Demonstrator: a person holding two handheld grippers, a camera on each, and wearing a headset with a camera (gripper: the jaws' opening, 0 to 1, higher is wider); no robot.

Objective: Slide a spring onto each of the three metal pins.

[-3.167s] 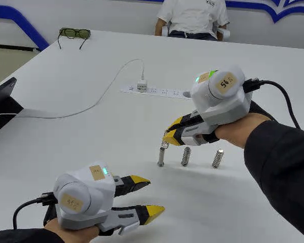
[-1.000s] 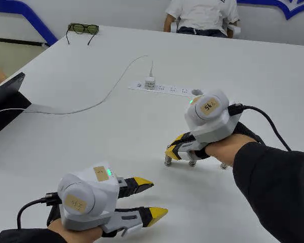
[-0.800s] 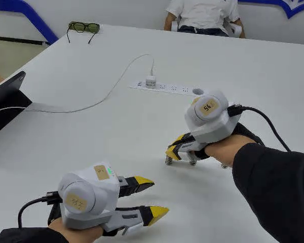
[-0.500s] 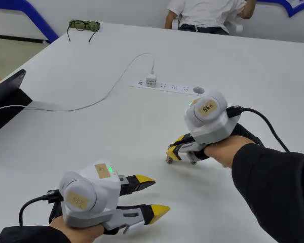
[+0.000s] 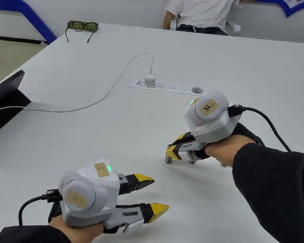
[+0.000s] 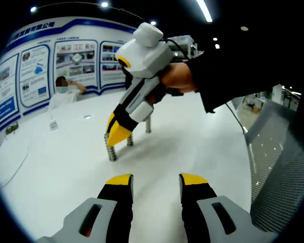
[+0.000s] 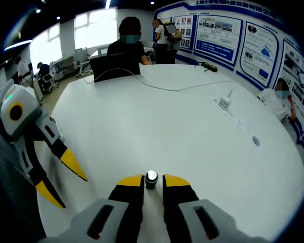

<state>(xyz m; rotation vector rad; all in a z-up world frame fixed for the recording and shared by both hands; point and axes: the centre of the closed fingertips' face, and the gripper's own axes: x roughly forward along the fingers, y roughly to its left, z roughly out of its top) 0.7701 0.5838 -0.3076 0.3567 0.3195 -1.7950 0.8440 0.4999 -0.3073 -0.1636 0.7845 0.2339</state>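
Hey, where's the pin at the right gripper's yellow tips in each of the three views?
Head view: pin right of centre, just under the right gripper.
Left gripper view: pin left of centre, spring coils on it, below that gripper's yellow tips.
Right gripper view: pin bottom centre, its round top between the jaw tips.
Shared landmark: the right gripper's yellow tips.
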